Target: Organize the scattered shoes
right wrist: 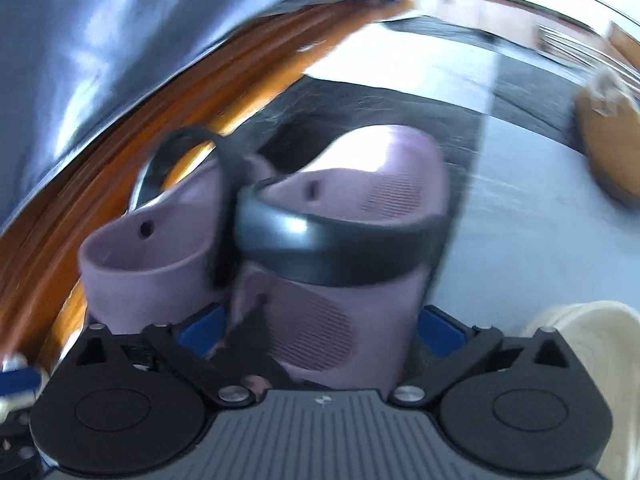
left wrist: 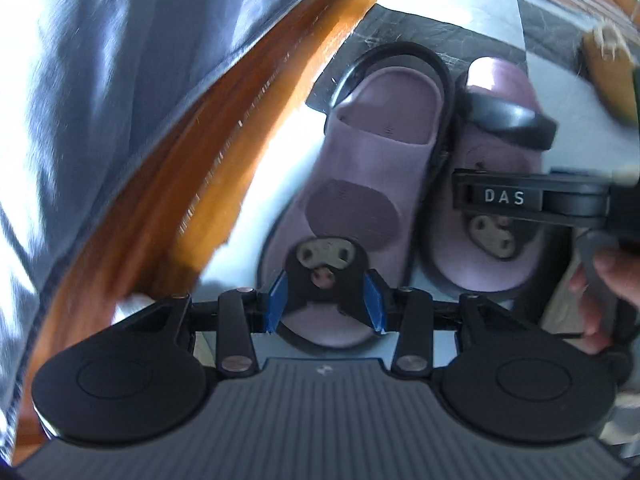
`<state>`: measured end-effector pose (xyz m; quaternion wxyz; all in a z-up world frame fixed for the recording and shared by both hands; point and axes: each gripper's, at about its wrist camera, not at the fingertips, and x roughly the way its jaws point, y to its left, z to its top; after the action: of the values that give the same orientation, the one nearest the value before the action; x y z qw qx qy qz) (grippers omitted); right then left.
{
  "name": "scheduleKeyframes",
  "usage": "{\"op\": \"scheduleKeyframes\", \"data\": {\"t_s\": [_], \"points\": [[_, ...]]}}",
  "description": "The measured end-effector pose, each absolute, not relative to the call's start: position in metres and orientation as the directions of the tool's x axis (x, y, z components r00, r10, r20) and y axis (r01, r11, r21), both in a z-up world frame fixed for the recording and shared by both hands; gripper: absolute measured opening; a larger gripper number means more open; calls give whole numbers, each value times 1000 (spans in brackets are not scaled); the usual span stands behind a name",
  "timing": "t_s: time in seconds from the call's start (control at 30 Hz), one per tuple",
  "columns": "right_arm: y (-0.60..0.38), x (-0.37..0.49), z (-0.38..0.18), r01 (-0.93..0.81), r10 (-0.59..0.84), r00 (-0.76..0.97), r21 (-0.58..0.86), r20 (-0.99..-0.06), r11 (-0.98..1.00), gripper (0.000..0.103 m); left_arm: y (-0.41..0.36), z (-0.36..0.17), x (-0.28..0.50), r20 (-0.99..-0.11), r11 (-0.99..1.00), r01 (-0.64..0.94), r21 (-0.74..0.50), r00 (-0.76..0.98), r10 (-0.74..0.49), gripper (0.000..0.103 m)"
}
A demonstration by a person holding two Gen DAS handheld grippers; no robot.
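Two purple sandals with black soles and straps lie side by side on the floor. In the left wrist view my left gripper (left wrist: 325,306) is shut on the near end of the left sandal (left wrist: 372,168), its blue pads against the black piece that carries a cartoon charm. The right sandal (left wrist: 500,80) lies just to its right, and a black finger (left wrist: 504,197) of my right gripper reaches across it. In the right wrist view my right gripper (right wrist: 320,330) stands wide open with the right sandal (right wrist: 340,308) between its pads. The left sandal (right wrist: 148,264) sits beside it.
A wooden furniture edge (left wrist: 192,168) draped with blue-grey cloth (left wrist: 100,80) runs close along the left of the sandals. A tan slipper (left wrist: 612,76) lies at the far right, and a cream shoe (right wrist: 588,340) sits near my right gripper. The floor has dark and pale patches.
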<state>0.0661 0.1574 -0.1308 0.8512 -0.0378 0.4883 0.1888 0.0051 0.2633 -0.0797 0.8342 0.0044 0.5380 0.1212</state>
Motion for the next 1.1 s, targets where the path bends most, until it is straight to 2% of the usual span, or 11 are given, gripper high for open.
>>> {"op": "scheduleKeyframes", "data": {"t_s": [0.23, 0.53, 0.7, 0.87, 0.97, 1.03, 1.07, 1.1], "points": [[140, 45, -119, -427, 311, 391, 129, -866, 895, 94, 262, -65, 3, -879, 976, -199, 86, 445, 169, 41], [147, 28, -108, -370, 329, 385, 183, -862, 911, 84, 260, -53, 7, -861, 970, -235, 56, 481, 167, 40], [150, 35, -113, -338, 404, 343, 289, -848, 895, 83, 271, -50, 7, -870, 965, -264, -3, 477, 128, 41], [161, 28, -116, -322, 365, 396, 244, -843, 915, 84, 274, -54, 6, -872, 964, -265, 22, 467, 148, 41], [149, 23, -105, -307, 382, 399, 271, -834, 912, 79, 272, -51, 3, -867, 965, -262, 20, 476, 147, 41], [123, 11, -87, -284, 388, 429, 286, -816, 915, 81, 270, -47, 1, -869, 974, -227, 2, 481, 114, 43], [111, 4, -79, -279, 403, 444, 304, -800, 911, 90, 267, -46, 0, -874, 980, -198, -1, 477, 96, 44], [99, -2, -72, -275, 418, 459, 322, -784, 906, 93, 263, -46, 0, -879, 986, -166, -2, 470, 77, 44]]}}
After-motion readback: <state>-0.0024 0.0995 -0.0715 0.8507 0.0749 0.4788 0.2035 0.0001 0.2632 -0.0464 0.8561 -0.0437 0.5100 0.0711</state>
